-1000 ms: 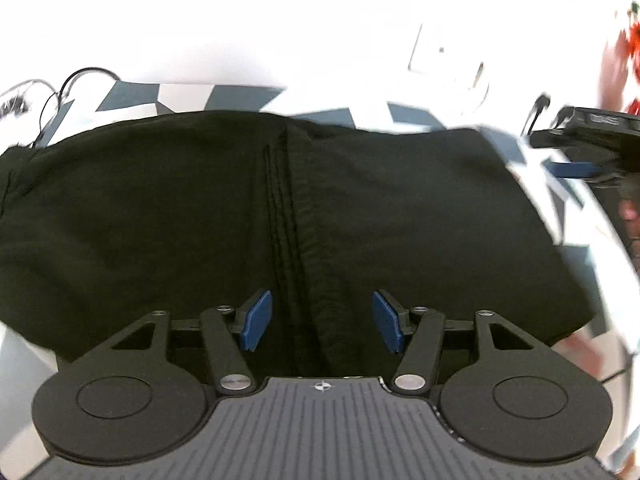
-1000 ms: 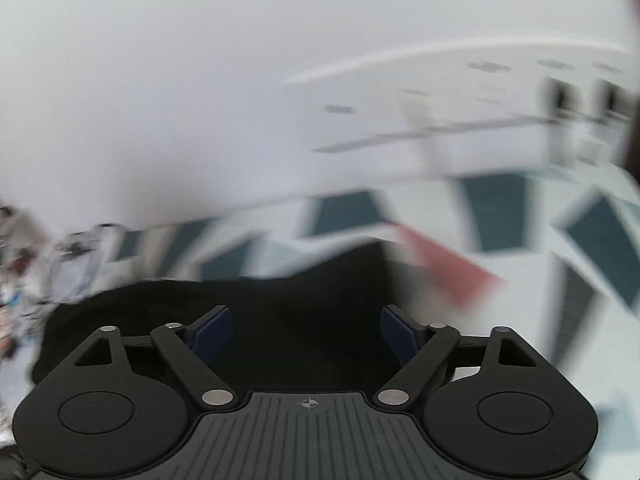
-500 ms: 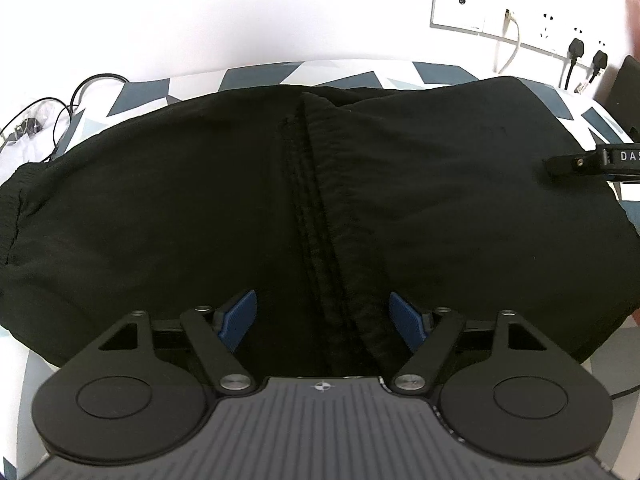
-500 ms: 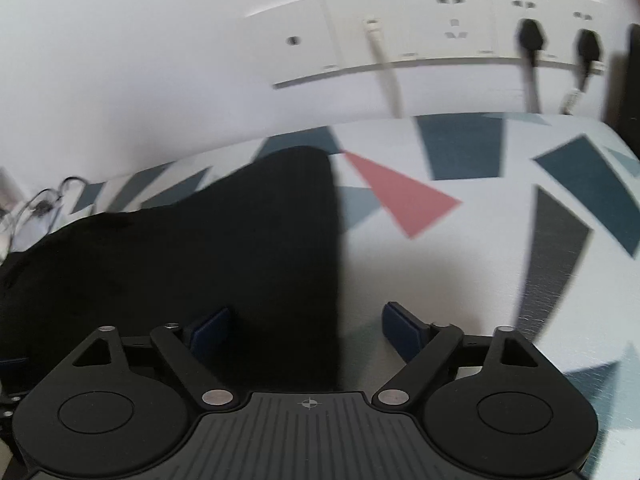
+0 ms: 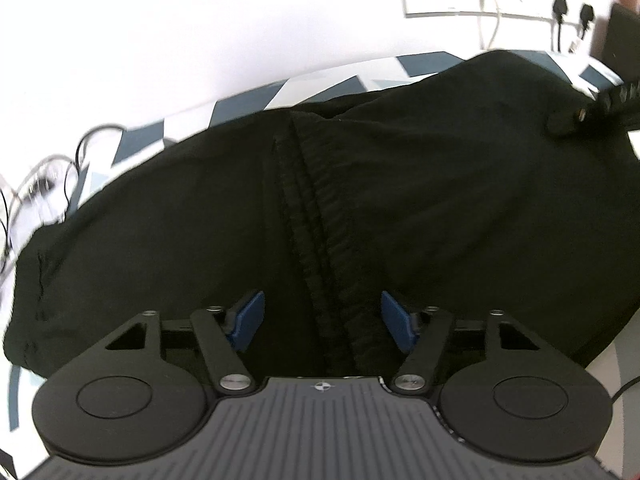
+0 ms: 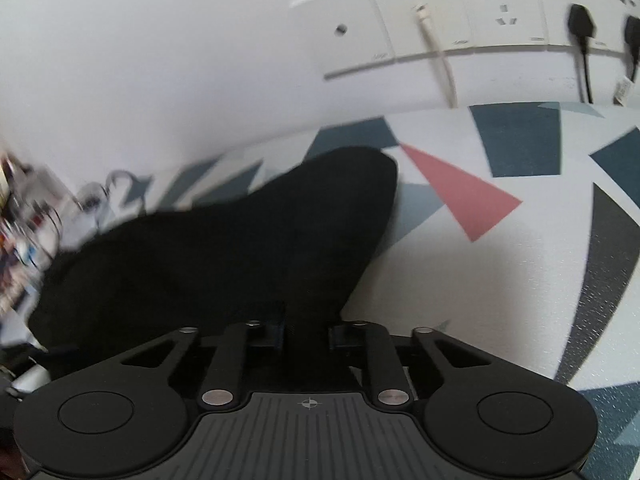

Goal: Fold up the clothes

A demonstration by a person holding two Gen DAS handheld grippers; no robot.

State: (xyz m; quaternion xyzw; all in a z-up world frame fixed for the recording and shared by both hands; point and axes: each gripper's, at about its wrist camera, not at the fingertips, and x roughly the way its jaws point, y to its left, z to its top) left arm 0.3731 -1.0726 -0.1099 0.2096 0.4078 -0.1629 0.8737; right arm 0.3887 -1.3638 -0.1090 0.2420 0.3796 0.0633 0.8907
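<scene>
A black garment [image 5: 420, 200] lies spread on the patterned tablecloth [image 6: 500, 280], with a gathered seam ridge [image 5: 316, 240] running away from me. My left gripper [image 5: 323, 318] hovers low over the near end of that ridge. Its jaws are closing, the blue pads [image 5: 250, 314] still stand apart on either side of the ridge and do not press it. My right gripper [image 6: 306, 332] is at the garment's right edge [image 6: 360, 248]. Its jaws are closing and pinch the black cloth between the fingers. The right gripper [image 5: 588, 110] also shows at the far right of the left wrist view.
A white wall with a socket strip [image 6: 500, 12] and plugged cables [image 6: 582, 40] rises behind the table. Loose wires [image 5: 44, 176] lie at the table's far left. A dark box [image 5: 620, 36] stands at the back right. Bare tablecloth stretches right of the garment.
The right gripper's jaws went from wide apart to pinched on the garment's right edge as it sank. The left gripper shifted and rolled over the seam ridge, its pads drawing slightly closer.
</scene>
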